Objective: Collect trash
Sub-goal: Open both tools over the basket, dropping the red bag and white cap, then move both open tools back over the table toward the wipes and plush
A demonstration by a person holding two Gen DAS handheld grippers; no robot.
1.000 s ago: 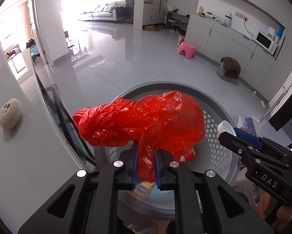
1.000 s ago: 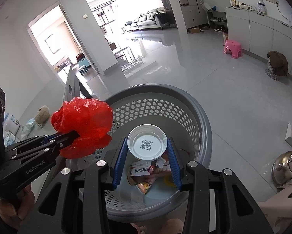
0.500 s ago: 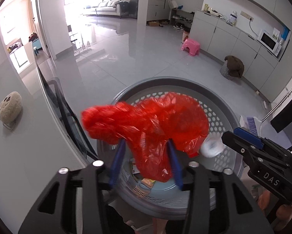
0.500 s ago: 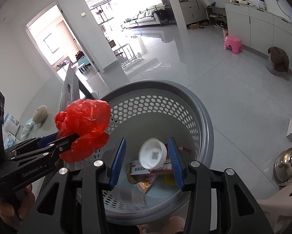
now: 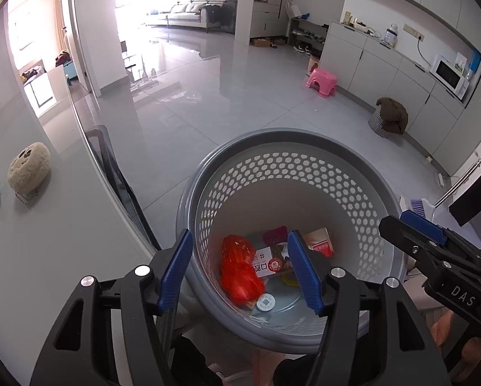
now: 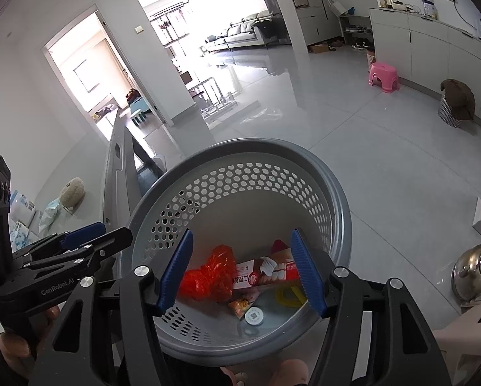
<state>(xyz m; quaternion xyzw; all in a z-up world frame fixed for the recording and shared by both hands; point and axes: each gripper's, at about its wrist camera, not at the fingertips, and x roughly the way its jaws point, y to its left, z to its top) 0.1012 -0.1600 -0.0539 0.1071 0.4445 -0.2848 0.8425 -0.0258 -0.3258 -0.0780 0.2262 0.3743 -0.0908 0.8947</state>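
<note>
Both tongs hang over the grey basket [image 5: 362, 173] with their blue fingers spread and nothing between them: the left gripper [image 5: 240, 270] and the right gripper [image 6: 242, 271] have each just been opening, and the pads touch no trash. Down on the basket's floor lies the crumpled red plastic bag [image 5: 239, 273], on the left side, resting against a red and white toothpaste box [image 6: 266, 273]. Just in front of the bag sits the small round white lid [image 5: 265, 302] with a printed code on top. A yellow ring [image 6: 287, 296] and a few snack wrappers lie around them. To the left of the basket, on the grey table [image 5: 47, 257], rests a beige plush toy [image 5: 30, 167]. Across the shiny floor, well apart, stands a pink stool [image 5: 321, 81].
</note>
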